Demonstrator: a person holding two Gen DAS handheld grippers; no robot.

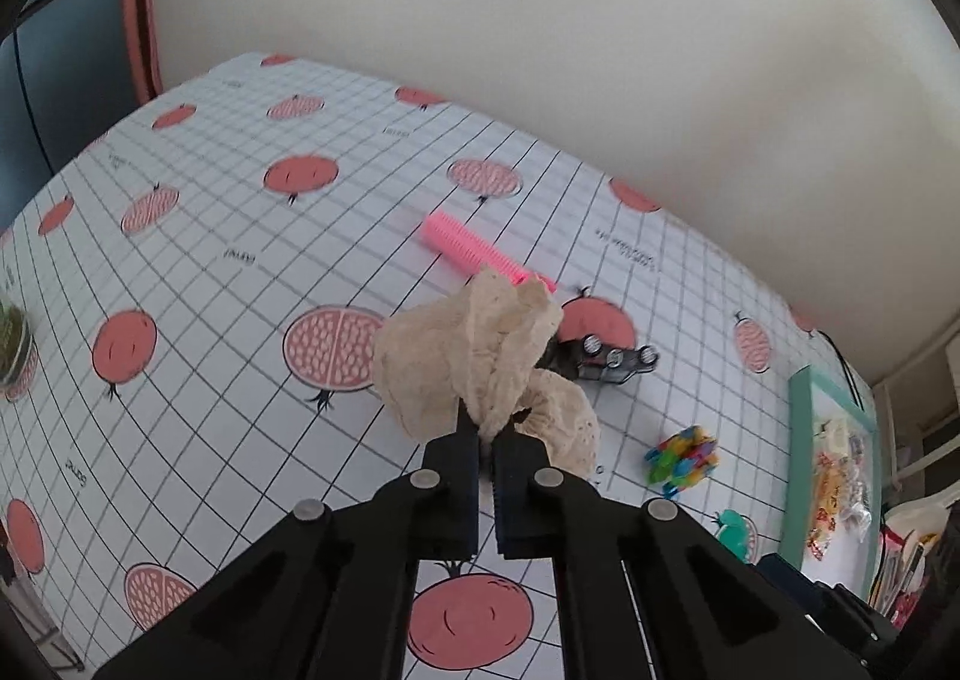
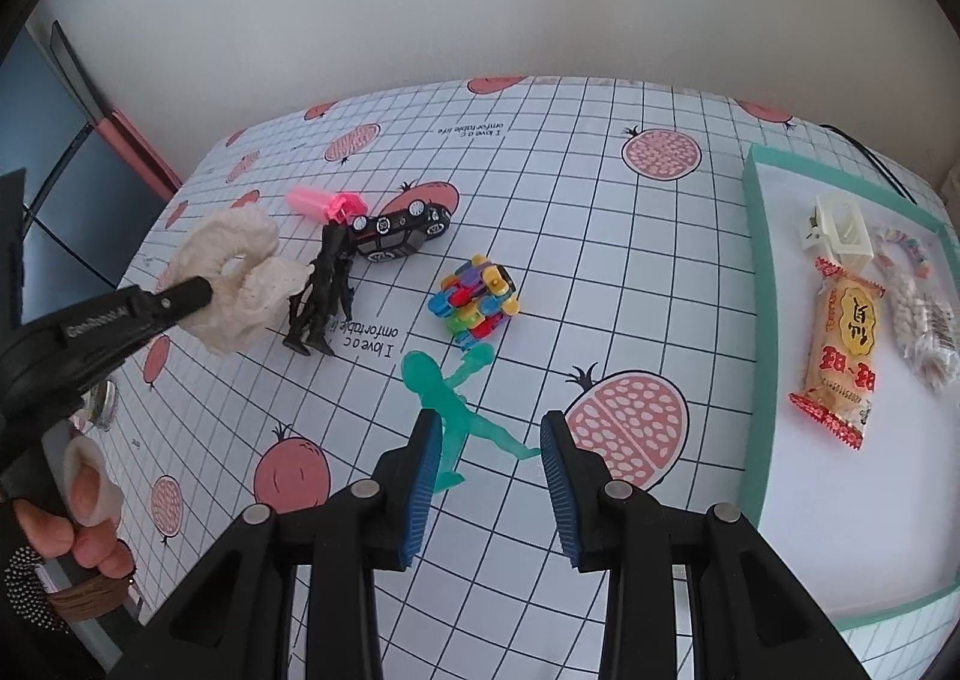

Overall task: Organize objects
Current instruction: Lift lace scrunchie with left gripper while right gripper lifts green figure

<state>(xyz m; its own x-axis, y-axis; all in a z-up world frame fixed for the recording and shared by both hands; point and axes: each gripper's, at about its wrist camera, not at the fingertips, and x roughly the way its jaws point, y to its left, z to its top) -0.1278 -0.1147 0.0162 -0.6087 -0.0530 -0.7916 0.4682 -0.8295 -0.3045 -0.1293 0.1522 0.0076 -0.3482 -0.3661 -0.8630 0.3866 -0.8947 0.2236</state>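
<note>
My left gripper (image 1: 487, 431) is shut on a cream lace scrunchie (image 1: 468, 356), held above the table; the right wrist view shows that scrunchie (image 2: 231, 275) pinched at the far left. My right gripper (image 2: 486, 428) stands open just above a green rubbery figure (image 2: 447, 398) lying flat between its fingers. On the cloth lie a pink comb (image 1: 474, 248), a black toy car (image 2: 399, 233), a black figure (image 2: 321, 296) and a multicoloured block toy (image 2: 477, 299). The scrunchie hides part of the car and figure in the left wrist view.
A teal-rimmed tray (image 2: 757, 284) at the right holds a snack packet (image 2: 843, 356), a cream clip (image 2: 840, 227) and a wrapped item (image 2: 921, 332). A person's hand (image 2: 78, 512) grips the left tool. A round tin (image 1: 12, 338) sits at the table's left edge. A wall is behind.
</note>
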